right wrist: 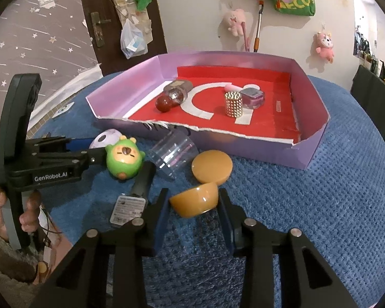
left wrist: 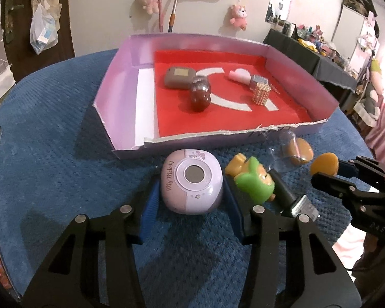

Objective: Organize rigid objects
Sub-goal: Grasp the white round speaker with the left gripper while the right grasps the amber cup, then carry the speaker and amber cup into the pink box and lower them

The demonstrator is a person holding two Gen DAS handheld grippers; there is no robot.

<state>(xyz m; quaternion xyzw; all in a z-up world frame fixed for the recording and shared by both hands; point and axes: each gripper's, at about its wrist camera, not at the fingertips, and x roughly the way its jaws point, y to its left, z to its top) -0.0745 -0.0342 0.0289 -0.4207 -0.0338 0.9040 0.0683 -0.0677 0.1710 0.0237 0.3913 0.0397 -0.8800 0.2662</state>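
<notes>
Rigid objects are split between two spots right now: some already sit inside the purple tray [left wrist: 120, 82] with the red liner at the far side of the blue table [left wrist: 64, 154], the rest lie loose on the cloth just in front of the tray's torn near wall, which is probably why both grippers are working that strip. Left gripper [left wrist: 190, 200] has its jaws closed in on the lilac My Melody gadget [left wrist: 191, 182], blue pads pressed against both sides, lens face up, so it looks like a grip ready for a lift over that low wall. Right gripper [right wrist: 193, 205] is clamped on the amber bowl-shaped half [right wrist: 195, 199], pads touching each flank, and its matching amber lid [right wrist: 212, 166] lies flat just behind it, touching or nearly so. Between the two grippers sit a green capybara figure [right wrist: 124, 160], a clear plastic cup [right wrist: 174, 151] tipped on its side against the tray wall, and a black tube with a label [right wrist: 138, 192] lying by the left pad of the right gripper. Inside the tray: a brown case [left wrist: 178, 77], a dark red glittery capsule [left wrist: 200, 96], a gold studded cylinder [left wrist: 261, 93], a small square jar [right wrist: 252, 98] and something pink behind it. My guess is roughly half is done, and the cup could roll if the bowl gets dragged
</notes>
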